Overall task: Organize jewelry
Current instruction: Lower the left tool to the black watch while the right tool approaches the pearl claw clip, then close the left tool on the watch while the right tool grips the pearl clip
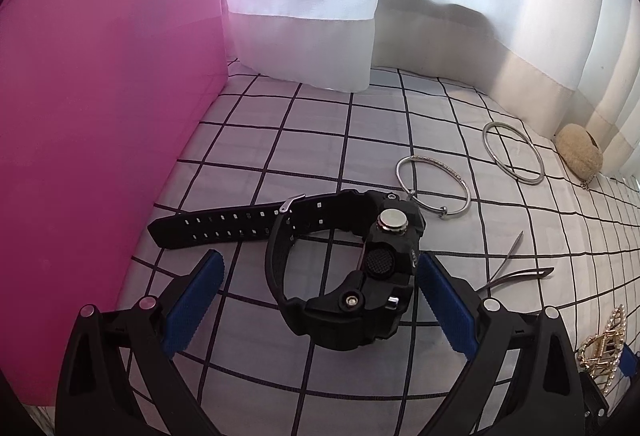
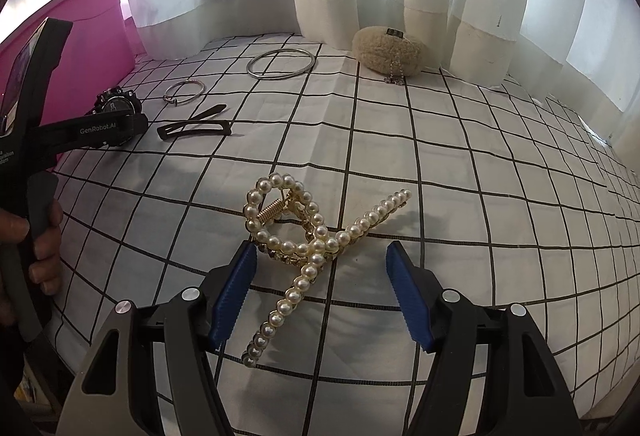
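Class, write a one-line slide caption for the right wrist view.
Open right gripper straddles a pearl hair claw on the checked sheet.

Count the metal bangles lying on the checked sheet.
2. The large plain bangle lies near the curtain, left of the fuzzy pouch. The smaller bangle lies just beyond the black watch. None seems hidden.

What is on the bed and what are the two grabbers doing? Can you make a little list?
surface: white bedsheet with black grid lines
left gripper: open, around chunky black rubber wristwatch
right gripper: open, around gold claw hair clip with pearls
further back: two thin silver bangles, black hair clip, fluffy beige pouch
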Available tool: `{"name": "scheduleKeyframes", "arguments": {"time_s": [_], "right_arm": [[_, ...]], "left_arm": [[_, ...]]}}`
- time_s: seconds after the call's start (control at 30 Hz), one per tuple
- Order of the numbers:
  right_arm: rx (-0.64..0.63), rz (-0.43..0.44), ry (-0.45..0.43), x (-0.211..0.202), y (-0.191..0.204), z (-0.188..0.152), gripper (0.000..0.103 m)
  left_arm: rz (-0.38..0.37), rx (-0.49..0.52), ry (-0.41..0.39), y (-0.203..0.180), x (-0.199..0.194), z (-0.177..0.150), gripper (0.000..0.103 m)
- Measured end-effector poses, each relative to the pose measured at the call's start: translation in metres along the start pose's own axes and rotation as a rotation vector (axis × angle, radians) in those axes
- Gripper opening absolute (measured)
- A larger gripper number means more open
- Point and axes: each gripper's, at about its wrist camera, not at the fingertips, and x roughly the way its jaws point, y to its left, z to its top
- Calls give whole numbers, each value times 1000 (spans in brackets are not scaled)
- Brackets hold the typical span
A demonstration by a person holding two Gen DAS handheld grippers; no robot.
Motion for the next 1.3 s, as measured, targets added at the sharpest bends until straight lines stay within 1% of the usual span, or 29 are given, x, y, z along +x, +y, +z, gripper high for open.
{"name": "scheduleKeyframes", "arguments": {"time_s": [0.3, 0.5, 0.53, 0.57, 0.6, 0.67, 0.7, 0.77, 0.8, 0.83, 1.07, 1.17, 1.3], "right_arm": [[-21, 9, -32, 3, 4, 3, 65], [-15, 12, -53, 4, 5, 3, 64], [-14, 12, -55, 4, 5, 3, 63], [-14, 13, -59, 4, 5, 3, 60], [-16, 18, -62, 3, 5, 3, 57], [-15, 21, -62, 3, 5, 2, 57], [-14, 24, -62, 3, 4, 2, 57], [-10, 31, -63, 2, 3, 1, 56], [-4, 36, -63, 2, 2, 1, 56], [4, 41, -65, 1, 1, 1, 56], [17, 54, -68, -1, -2, -2, 56], [22, 59, -68, -3, -2, -2, 56], [16, 60, -77, -10, -2, -1, 56]], "left_arm": [[12, -3, 8, -1, 5, 4, 96], [6, -10, 7, 0, 8, 6, 96], [4, -10, 6, 0, 7, 6, 95], [6, -11, 5, 1, 6, 6, 95], [8, -12, 2, 2, 6, 5, 93], [5, -15, -6, 3, 4, 4, 89], [4, -11, -9, 3, 3, 4, 85], [-4, 3, -25, 1, -1, 2, 72], [-11, 14, -34, -1, -4, 1, 61], [-5, 19, -34, -2, -4, 1, 61], [-37, 4, -34, 2, -10, -4, 59], [-34, 10, -26, 0, -13, -6, 59], [-49, 6, -16, -3, -21, -10, 59]]}}
